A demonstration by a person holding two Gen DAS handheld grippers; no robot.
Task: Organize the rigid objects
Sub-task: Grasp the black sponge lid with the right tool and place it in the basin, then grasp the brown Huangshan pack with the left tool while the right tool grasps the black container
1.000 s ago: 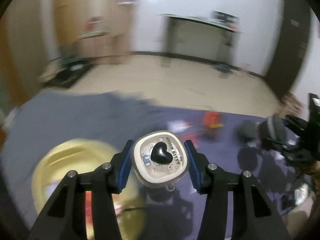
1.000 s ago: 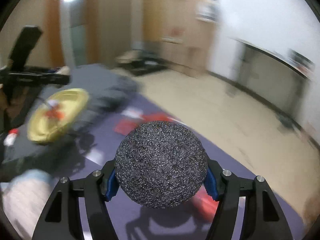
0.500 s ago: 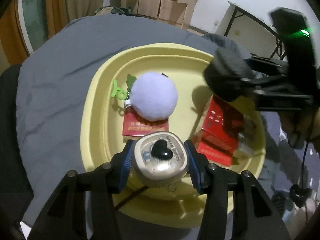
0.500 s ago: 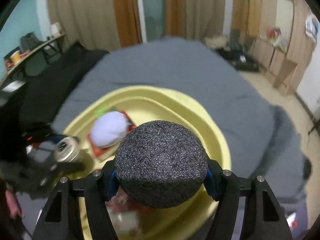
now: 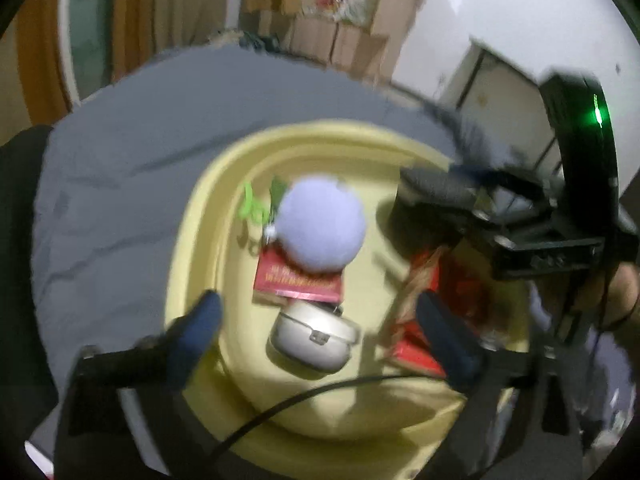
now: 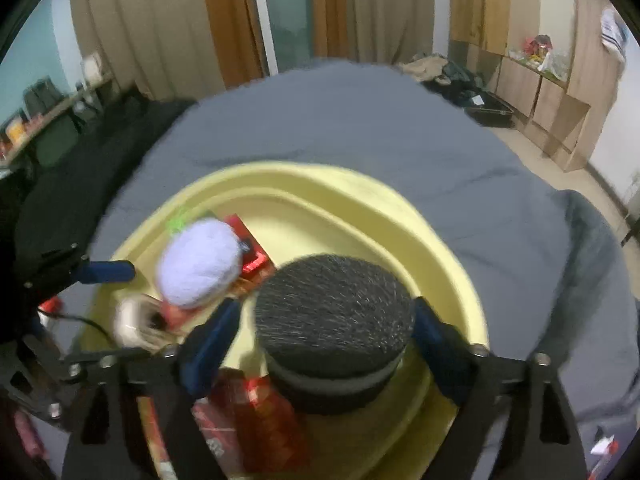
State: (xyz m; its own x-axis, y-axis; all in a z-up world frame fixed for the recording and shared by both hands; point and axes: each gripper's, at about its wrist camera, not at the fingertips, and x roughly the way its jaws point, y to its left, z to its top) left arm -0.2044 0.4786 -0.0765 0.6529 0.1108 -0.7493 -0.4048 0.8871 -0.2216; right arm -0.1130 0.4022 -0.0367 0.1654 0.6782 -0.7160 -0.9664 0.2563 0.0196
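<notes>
A yellow tub point(image 5: 320, 144) point(image 6: 440, 248) sits on a grey bedsheet. In it lie a lilac fluffy ball point(image 5: 322, 228) point(image 6: 198, 264), a red booklet point(image 5: 298, 282), red packets point(image 5: 460, 292) and a small beige case point(image 5: 312, 338) point(image 6: 136, 320). My left gripper point(image 5: 318, 332) is open wide over the tub, with the beige case loose between its fingers. My right gripper point(image 6: 324, 340) is open; the dark foam ball point(image 6: 334, 324) point(image 5: 432, 196) is blurred between its spread fingers, over the tub.
The grey bedsheet point(image 6: 360, 120) spreads around the tub. A black cable point(image 5: 280, 408) crosses the tub's near rim. Dark bedding point(image 6: 80, 152) lies at the left. Wooden cabinets point(image 6: 540, 80) and curtains stand behind.
Both grippers swung from the room to over the yellow tub. The left one opened and let go of the beige case; the right one opened around the dark foam ball.
</notes>
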